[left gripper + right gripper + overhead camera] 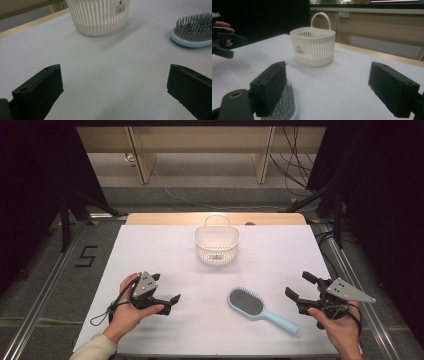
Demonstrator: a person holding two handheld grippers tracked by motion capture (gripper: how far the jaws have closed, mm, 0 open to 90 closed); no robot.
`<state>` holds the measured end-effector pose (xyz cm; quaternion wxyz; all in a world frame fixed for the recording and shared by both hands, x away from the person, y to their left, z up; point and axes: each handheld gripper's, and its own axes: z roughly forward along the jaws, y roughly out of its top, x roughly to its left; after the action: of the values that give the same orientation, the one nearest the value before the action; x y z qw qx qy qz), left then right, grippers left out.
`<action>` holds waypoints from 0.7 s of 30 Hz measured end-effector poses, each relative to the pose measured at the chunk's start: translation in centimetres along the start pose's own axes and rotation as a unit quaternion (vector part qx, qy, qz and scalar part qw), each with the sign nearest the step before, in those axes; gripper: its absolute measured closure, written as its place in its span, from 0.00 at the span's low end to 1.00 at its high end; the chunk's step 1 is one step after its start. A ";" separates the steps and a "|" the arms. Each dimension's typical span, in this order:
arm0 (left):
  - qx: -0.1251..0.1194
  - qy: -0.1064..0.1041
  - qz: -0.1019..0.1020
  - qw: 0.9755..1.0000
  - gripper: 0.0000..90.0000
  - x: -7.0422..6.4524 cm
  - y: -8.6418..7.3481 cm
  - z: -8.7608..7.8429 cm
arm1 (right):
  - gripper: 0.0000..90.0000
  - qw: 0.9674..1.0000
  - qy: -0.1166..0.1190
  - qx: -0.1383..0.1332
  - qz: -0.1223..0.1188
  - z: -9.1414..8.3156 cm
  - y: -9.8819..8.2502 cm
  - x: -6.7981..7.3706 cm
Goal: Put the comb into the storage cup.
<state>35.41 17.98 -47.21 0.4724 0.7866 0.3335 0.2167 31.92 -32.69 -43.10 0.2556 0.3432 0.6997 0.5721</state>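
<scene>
A light blue hairbrush [260,310] lies bristles-up on the white table, head toward the middle, handle pointing to the front right. Its head shows at the right edge of the left gripper view [193,32] and behind the left jaw in the right gripper view [284,105]. A white slatted basket [216,242] with a loop handle stands upright at the back middle [100,17] [313,46]. My left gripper [167,292] rests at the front left, open and empty. My right gripper [301,286] is held at the front right, open, just right of the brush.
The white table sheet [165,255] ends in a wooden strip [165,218] at the far edge. Beyond it are floor cables and wooden furniture legs. Dark stands flank the table on both sides. The left gripper [227,43] and its hand show far off in the right gripper view.
</scene>
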 end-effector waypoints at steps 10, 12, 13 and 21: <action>0.002 0.000 -0.001 1.000 0.00 0.0 0.0 0.2 | 0.17 0.990 0.047 0.104 -0.082 0.6 2.3 0.7; 0.002 -0.001 -0.001 1.000 0.00 0.0 -0.1 0.3 | 0.17 0.982 0.067 0.148 -0.100 1.0 2.5 1.1; 0.002 -0.001 0.000 1.000 0.00 0.0 -0.1 0.3 | 0.17 0.975 0.079 0.174 -0.111 1.3 2.5 1.3; 0.002 0.000 -0.001 1.000 0.00 0.0 -0.1 0.3 | 0.19 0.908 0.132 0.344 -0.198 4.1 2.6 3.7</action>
<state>35.59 17.88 -47.39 0.4710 0.7872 0.3346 0.2158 33.13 -27.04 -41.35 0.1346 0.1860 0.9341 0.2735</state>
